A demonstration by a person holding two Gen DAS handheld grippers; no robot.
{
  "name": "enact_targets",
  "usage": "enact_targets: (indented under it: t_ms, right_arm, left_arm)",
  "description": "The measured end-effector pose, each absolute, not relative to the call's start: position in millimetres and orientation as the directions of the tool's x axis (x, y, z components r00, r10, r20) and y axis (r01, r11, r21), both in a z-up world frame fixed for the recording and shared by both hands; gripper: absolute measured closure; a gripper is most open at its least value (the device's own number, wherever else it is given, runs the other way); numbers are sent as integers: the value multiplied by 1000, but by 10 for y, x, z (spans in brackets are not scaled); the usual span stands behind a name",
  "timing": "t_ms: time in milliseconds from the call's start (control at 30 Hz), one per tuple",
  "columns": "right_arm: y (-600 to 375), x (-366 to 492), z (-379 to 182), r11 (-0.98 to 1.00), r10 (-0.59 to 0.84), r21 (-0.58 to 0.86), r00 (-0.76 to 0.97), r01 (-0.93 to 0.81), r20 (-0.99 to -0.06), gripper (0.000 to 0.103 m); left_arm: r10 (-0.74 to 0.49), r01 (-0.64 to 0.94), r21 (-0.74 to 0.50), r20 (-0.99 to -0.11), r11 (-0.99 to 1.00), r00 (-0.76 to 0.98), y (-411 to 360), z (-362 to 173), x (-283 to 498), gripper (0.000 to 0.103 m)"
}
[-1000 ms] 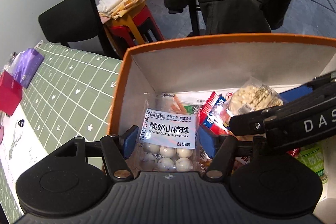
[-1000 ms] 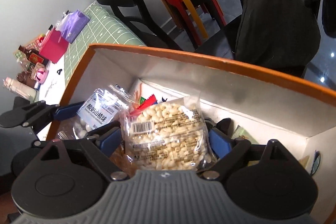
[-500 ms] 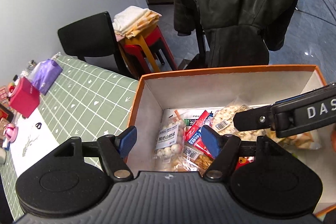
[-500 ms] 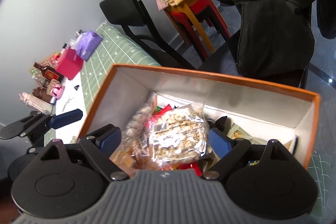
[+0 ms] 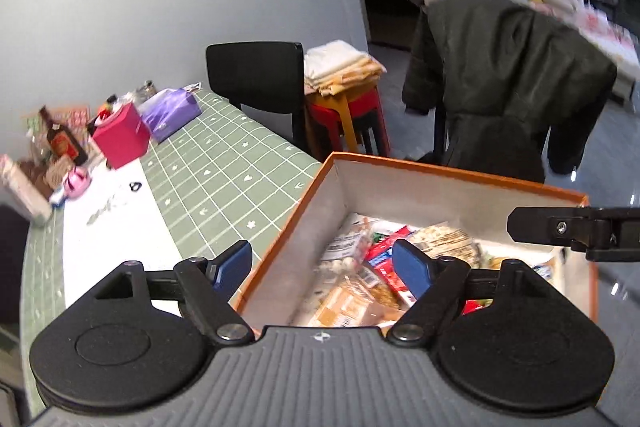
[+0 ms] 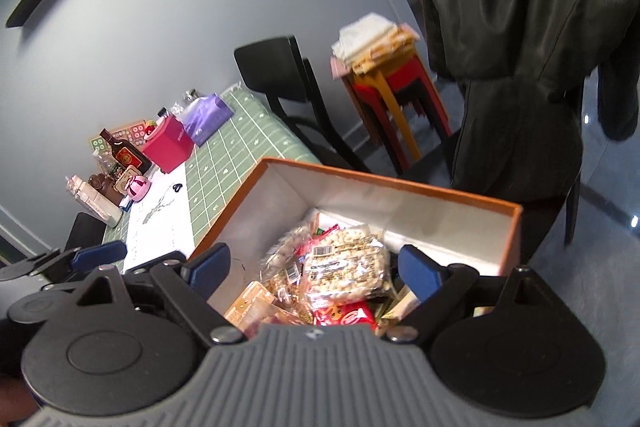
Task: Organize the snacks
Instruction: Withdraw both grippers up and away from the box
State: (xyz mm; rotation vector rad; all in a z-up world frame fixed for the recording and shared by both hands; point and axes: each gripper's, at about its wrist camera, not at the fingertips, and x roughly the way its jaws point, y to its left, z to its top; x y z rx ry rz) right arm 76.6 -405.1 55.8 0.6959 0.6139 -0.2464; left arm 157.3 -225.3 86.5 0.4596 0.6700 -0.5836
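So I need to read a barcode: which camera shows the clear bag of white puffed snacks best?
The right wrist view: the puffed-snack bag lies on top of the pile in the orange box, sharp, barcode label facing up. The left wrist view shows it only blurred and partly hidden behind the left gripper.

The orange-rimmed box is open at the top, with its upright walls closing every side approach and heaped snack packets filling most of its floor. Left of the box, the green gridded mat lies bare up to a far-corner cluster: red box, purple pouch, bottle. Beyond the table edge stand a black chair, stacked stools and a hanging coat.
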Motion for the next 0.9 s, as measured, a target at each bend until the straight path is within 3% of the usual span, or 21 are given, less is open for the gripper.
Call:
enact_targets:
  t_ms: [167,533,900]
  right_arm:
    - [-3982,536,555,813,-85,435,817,388,-570,7]
    - [-3817,371,296,880,-144,289,792,377,-593,7]
    - [-3619,245,226,914,-156,221,796,341,-584,6]
  left_arm:
    - [-381,566,118,-627,816,679,-2026,803,1370,5]
    - [-336,444,-21,-686,896,646,-1746,443,1177,5]
    - [-308,444,40,-664,895,681,-1847,369,932,5]
